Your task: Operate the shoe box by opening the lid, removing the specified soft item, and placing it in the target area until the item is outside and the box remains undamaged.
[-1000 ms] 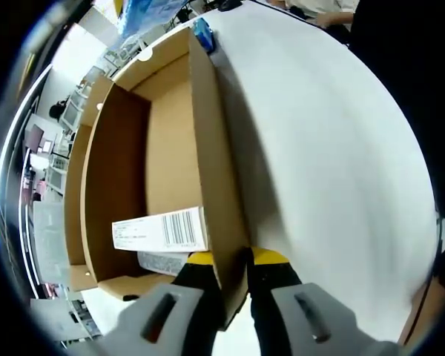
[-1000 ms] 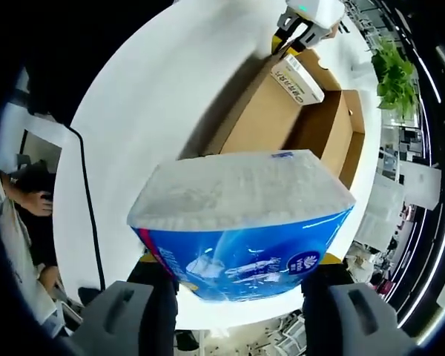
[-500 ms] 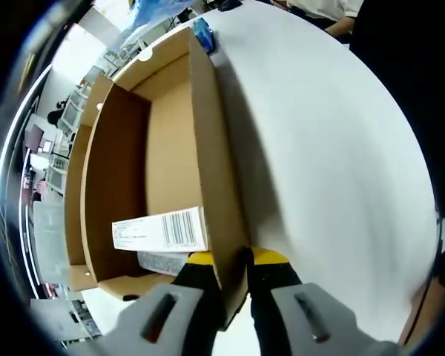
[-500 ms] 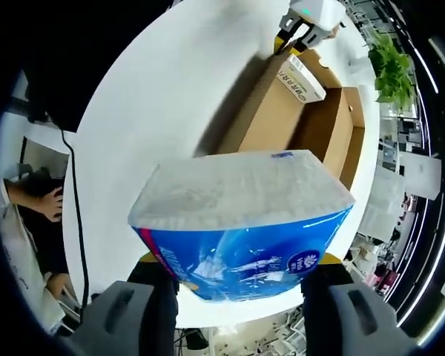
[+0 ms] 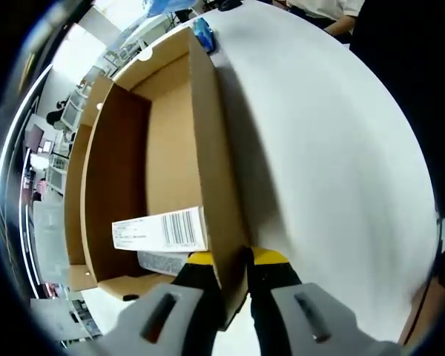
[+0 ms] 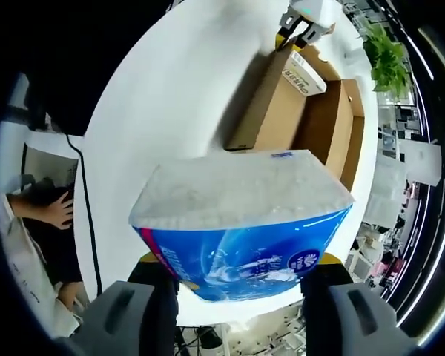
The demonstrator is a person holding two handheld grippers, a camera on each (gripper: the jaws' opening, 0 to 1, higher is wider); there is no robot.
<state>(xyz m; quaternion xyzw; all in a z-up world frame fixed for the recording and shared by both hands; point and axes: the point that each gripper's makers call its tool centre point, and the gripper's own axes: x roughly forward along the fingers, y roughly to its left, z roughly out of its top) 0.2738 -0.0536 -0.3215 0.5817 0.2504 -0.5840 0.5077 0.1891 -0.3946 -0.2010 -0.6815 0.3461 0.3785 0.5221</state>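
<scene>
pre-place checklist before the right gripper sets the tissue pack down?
1. Tissue pack held between the right gripper jaws: ok.
2. Pack outside the shoe box, above the white table: ok.
3. Left gripper clamped on the box's near wall, steadying it: ok.
4. Box walls look untorn and upright: ok.
5. Drop zone free: the pack hides the table directly under it: cannot tell.
6. Black cable lies along the table edge, close to the side: cannot tell if it interferes.
</scene>
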